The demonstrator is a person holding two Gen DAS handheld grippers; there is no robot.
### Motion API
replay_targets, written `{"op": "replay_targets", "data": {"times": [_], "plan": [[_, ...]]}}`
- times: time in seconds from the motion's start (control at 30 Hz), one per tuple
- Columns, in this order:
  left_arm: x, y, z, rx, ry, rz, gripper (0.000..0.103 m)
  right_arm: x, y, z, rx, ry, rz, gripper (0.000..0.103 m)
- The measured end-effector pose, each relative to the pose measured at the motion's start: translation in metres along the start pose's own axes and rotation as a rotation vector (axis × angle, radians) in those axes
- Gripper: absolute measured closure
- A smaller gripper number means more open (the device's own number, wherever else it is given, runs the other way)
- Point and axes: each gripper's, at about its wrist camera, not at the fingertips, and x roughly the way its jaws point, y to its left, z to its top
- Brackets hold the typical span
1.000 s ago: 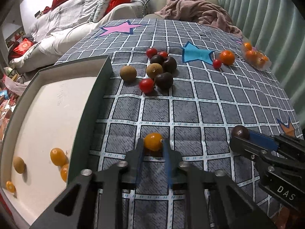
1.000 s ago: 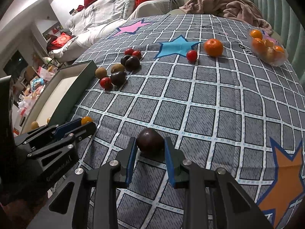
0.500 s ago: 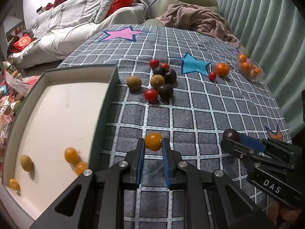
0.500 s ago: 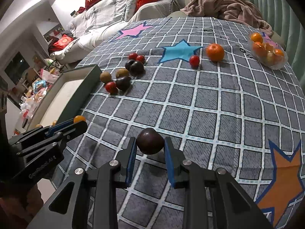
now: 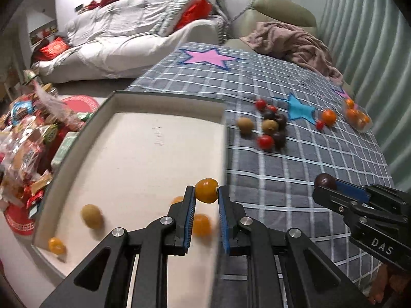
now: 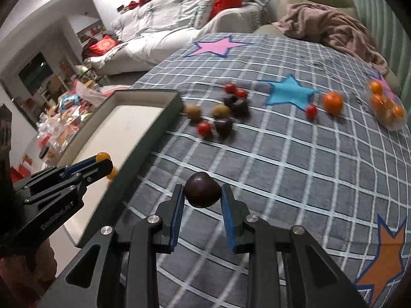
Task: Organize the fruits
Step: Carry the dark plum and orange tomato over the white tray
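My left gripper [image 5: 206, 192] is shut on a small orange fruit [image 5: 206, 190] and hangs over the right wall of the grey box [image 5: 164, 97]. On the pale floor of the box lie a green-yellow fruit [image 5: 91, 215] and orange fruits [image 5: 201, 224]. My right gripper [image 6: 203, 193] is shut on a dark purple plum [image 6: 203, 192], held above the checked cloth beside the box [image 6: 143, 93]. In the right wrist view the left gripper [image 6: 102, 163] shows at the left with its orange fruit [image 6: 103, 156]. The right gripper [image 5: 324, 182] shows at the right in the left wrist view.
A cluster of loose fruit [image 5: 269, 127] lies on the checked cloth [image 6: 295, 169]: brown, dark purple and red ones. Farther right are a tangerine [image 6: 332, 102], a red tomato [image 6: 311, 110] and a clear bag of oranges [image 6: 388, 107]. Snack packets [image 5: 23, 138] lie on the floor to the left.
Both grippers rose and swung left with their fruits. The left one went from above the cloth to above the box wall. The right one came closer to the box.
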Motion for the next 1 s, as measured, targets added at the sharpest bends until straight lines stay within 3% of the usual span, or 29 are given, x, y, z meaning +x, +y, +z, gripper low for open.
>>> {"op": "replay_targets", "data": {"times": [0.37,0.73,1.0], "plan": [[0.016,0.064,-0.005,-0.097,0.028,0.098,0.084,0.029,0.066,0.025,-0.096,0.038,0.05,0.072],[0.042,0.07,-0.001,-0.081,0.064,0.131,0.084,0.075,0.099,0.054,-0.166,0.085,0.036,0.071],[0.043,0.071,-0.002,-0.063,0.062,0.146,0.084,0.101,0.113,0.055,-0.224,0.132,0.023,0.071]]}}
